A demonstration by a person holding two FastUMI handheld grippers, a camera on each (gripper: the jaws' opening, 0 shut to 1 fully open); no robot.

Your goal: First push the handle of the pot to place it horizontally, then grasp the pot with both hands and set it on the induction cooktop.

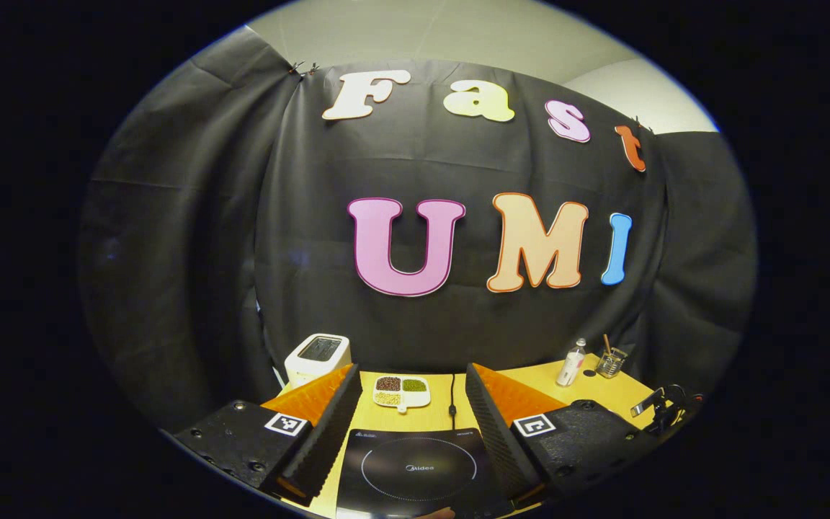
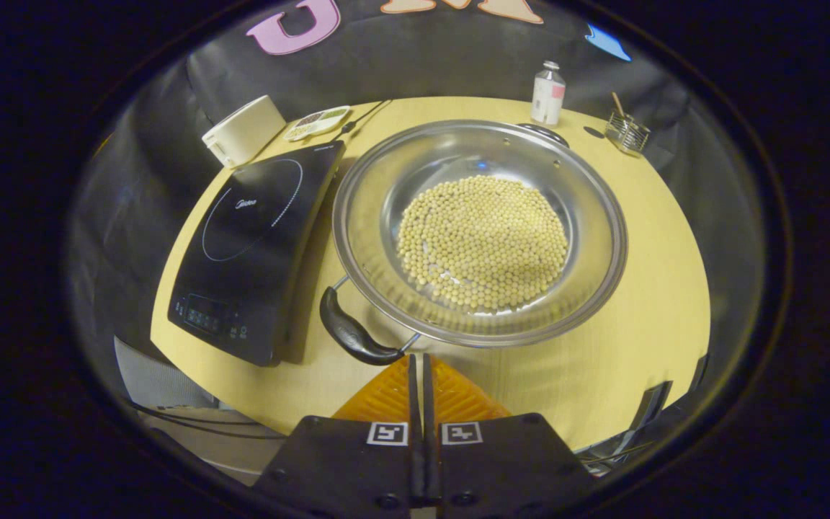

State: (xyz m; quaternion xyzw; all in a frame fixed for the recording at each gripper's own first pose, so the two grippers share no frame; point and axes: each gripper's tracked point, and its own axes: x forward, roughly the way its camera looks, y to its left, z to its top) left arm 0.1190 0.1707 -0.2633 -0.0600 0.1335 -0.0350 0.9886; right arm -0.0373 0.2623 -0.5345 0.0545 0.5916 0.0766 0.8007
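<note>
Right gripper (image 2: 418, 360): jaws clenched flat together, nothing between them, tips just beside the pot's near black handle (image 2: 354, 333) but whether they touch it is unclear. The pot (image 2: 480, 231) (wide, steel, its floor covered with pale round beans (image 2: 482, 241)) sits on the yellow table (image 2: 645, 317), just right of the induction cooktop (image 2: 256, 249) in the right gripper view, not on it. Left gripper (image 1: 411, 386): jaws released, spread wide, holding nothing, above the near part of the cooktop's dark glass. Farther back: a white toaster (image 1: 318, 357), a divided dish of grains (image 1: 401, 391), a small bottle (image 1: 571, 362), a glass holder (image 1: 611, 360).
</note>
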